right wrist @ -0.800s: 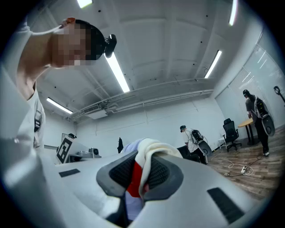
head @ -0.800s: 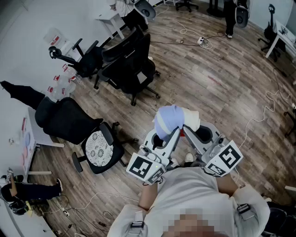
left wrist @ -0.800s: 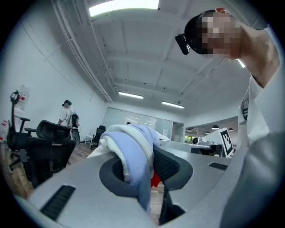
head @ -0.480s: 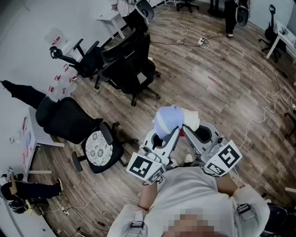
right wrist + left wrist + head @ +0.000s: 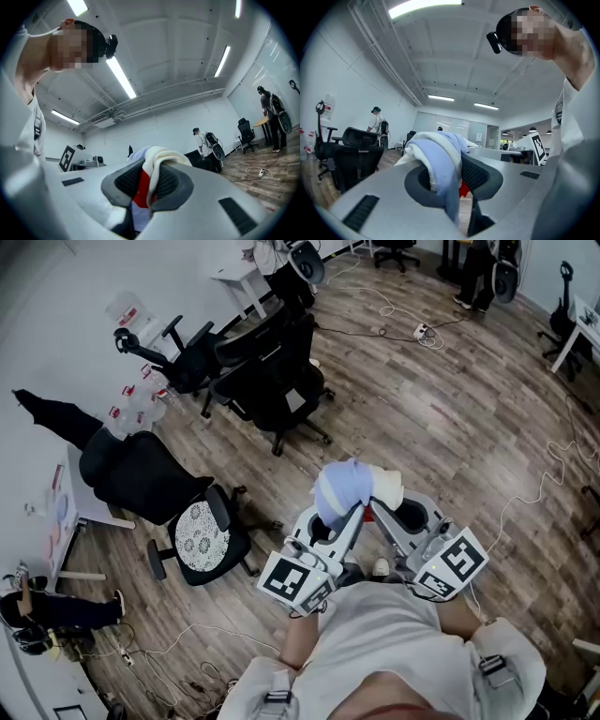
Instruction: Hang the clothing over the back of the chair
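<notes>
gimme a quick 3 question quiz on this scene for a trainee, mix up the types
1. True or false: the left gripper and the right gripper are both shut on the clothing.
2. The clothing is: A) draped on a desk, B) held up in the air, C) lying on the floor.
3. Fill in: in the head view, the chair with the patterned seat is on the person's ____ side.
Key: 1 true; 2 B; 3 left.

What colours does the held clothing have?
Clothing: light blue, white, some red; best in left gripper view.
</notes>
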Demonstrator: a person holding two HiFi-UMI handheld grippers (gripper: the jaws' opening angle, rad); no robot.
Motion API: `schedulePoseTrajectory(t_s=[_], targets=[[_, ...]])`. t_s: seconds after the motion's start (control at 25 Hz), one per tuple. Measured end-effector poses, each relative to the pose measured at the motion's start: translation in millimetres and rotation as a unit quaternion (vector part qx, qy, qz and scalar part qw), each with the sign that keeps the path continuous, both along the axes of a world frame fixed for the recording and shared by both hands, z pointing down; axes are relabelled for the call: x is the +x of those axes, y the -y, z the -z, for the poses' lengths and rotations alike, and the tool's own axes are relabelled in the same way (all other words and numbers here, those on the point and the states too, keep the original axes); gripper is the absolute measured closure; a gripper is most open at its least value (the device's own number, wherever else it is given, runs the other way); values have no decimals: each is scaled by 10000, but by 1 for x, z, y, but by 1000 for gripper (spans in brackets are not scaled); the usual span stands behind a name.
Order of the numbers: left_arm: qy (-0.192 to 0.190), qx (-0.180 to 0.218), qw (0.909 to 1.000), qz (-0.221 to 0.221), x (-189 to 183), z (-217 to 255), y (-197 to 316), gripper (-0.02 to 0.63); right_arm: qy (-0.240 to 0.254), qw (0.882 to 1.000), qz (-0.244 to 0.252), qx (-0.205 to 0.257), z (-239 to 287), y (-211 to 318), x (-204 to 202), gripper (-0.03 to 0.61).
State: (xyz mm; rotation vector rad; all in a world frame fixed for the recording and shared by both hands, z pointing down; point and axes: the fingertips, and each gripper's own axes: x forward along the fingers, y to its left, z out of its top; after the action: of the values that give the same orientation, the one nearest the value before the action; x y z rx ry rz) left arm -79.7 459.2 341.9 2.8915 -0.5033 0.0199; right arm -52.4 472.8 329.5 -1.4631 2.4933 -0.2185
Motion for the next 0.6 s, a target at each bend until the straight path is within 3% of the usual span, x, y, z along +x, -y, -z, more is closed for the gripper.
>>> schedulePoseTrajectory(t_s=[0.6], targets=[[-19,-86,9999,-77,6,-8,74,508,-128,9997,-107,-153,-7,74,5,526]])
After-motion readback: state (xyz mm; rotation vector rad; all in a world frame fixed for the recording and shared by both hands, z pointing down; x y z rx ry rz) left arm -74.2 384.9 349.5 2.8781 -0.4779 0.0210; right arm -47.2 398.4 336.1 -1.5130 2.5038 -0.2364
